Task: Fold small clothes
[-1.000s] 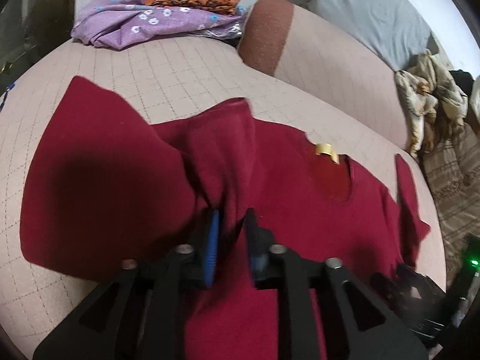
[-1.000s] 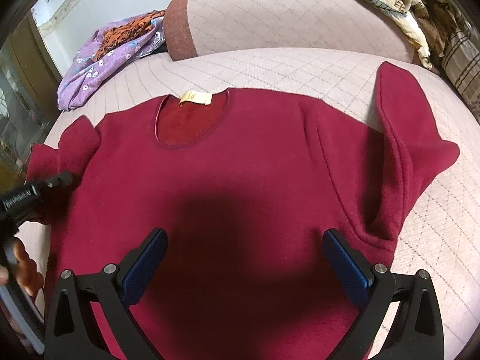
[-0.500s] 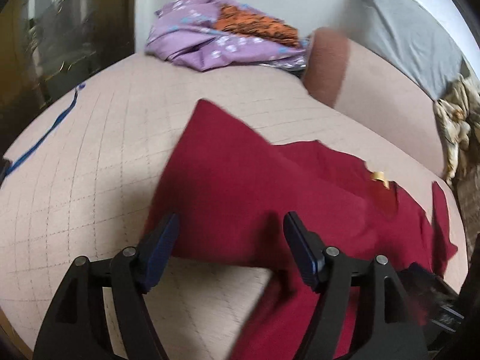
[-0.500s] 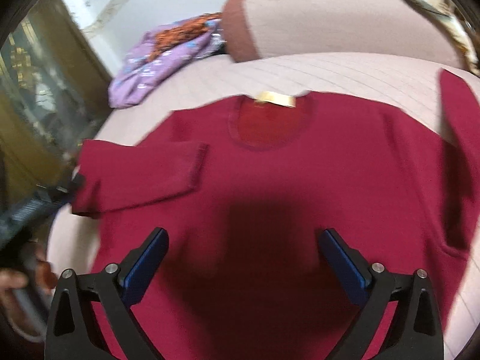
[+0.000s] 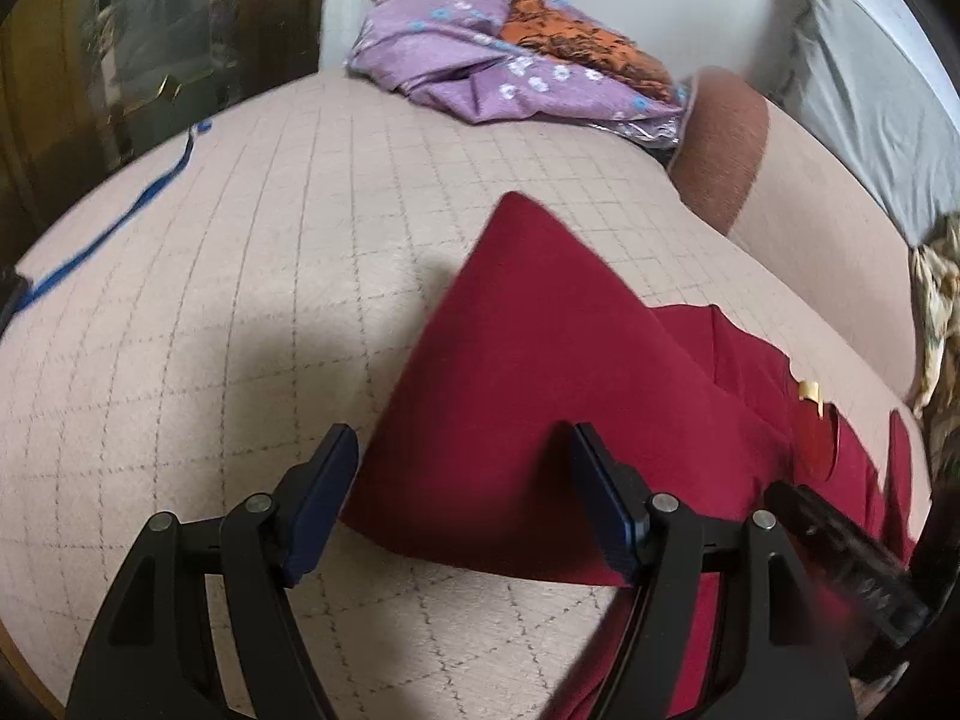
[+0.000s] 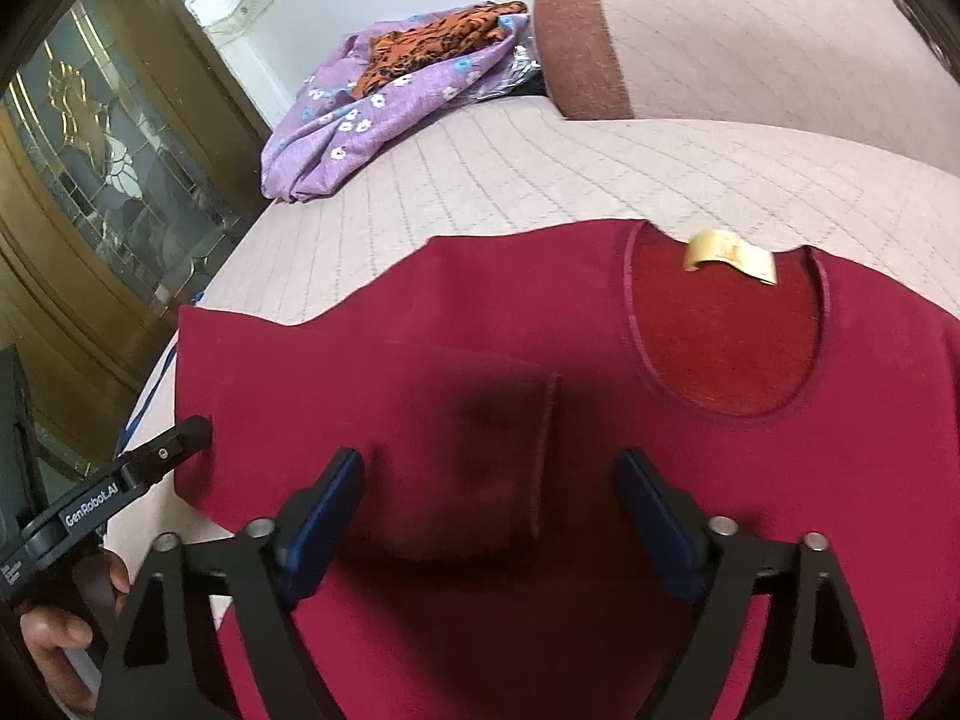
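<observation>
Right wrist view: dark red knit sweater [image 6: 660, 450], centre frame, one sleeve [image 6: 384, 408] folded inward; remaining folds judged outstanding. Left gripper [image 5: 462, 498] and right gripper [image 6: 489, 516] both spread, empty.

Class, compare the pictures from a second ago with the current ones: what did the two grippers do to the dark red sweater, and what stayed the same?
The left gripper, shut on the dark red sweater's sleeve a second ago, folded it across the chest, let go and now hangs open. The right gripper swung left, staying open. The purple floral cloth pile and the sweater's body on the beige quilted cushion stayed put.
</observation>
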`<action>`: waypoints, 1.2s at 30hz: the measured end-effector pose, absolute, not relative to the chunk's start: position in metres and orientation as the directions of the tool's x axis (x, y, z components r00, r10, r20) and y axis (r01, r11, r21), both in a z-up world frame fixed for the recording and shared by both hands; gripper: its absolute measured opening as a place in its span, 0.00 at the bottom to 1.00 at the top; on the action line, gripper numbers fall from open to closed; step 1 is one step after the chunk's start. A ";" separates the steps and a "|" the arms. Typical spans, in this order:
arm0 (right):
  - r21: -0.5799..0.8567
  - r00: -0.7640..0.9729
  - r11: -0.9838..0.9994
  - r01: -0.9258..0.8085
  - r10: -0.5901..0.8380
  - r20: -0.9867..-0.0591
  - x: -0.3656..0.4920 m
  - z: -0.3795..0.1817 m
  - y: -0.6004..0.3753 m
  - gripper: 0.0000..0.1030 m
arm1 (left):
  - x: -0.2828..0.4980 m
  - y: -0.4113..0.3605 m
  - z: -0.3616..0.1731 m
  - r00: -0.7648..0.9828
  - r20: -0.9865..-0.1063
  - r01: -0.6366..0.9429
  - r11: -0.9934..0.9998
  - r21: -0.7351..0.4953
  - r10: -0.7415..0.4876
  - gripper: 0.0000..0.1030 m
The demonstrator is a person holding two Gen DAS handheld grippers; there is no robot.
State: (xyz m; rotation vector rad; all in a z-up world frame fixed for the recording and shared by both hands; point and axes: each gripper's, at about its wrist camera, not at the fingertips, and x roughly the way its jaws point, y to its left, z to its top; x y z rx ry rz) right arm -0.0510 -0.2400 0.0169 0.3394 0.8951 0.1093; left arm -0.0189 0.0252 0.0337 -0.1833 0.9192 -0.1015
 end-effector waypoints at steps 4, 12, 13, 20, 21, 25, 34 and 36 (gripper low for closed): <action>0.222 0.627 0.975 0.021 0.160 -0.762 -0.048 0.015 -0.224 0.53 | -0.019 0.029 0.034 0.608 -0.777 -0.012 0.977 -0.212 -0.162 0.69; 0.186 0.693 0.982 0.014 0.125 -0.710 -0.066 0.045 -0.235 0.04 | -0.020 0.036 0.039 0.644 -0.754 -0.040 0.978 -0.206 -0.133 0.69; 0.184 0.707 0.983 0.012 0.122 -0.697 -0.071 0.054 -0.237 0.04 | -0.020 0.038 0.040 0.652 -0.747 -0.048 0.976 -0.213 -0.131 0.69; 0.185 0.790 0.981 0.051 0.074 -0.608 -0.098 0.115 -0.267 0.04 | -0.025 0.042 0.047 0.689 -0.713 -0.050 0.973 -0.224 -0.128 0.69; 0.180 0.799 0.981 0.066 0.056 -0.599 -0.101 0.122 -0.272 0.04 | -0.025 0.041 0.047 0.689 -0.714 -0.048 0.974 -0.221 -0.128 0.69; 0.166 0.804 0.978 0.125 -0.002 -0.595 -0.110 0.132 -0.295 0.04 | -0.025 0.037 0.045 0.682 -0.720 -0.032 0.978 -0.208 -0.131 0.69; 0.169 0.754 0.941 0.292 -0.118 -0.647 -0.141 0.117 -0.356 0.04 | -0.025 0.026 0.042 0.671 -0.729 0.000 0.983 -0.181 -0.135 0.69; 0.171 0.738 0.929 0.328 -0.139 -0.660 -0.147 0.110 -0.368 0.04 | -0.025 0.022 0.042 0.671 -0.729 0.010 0.985 -0.174 -0.136 0.69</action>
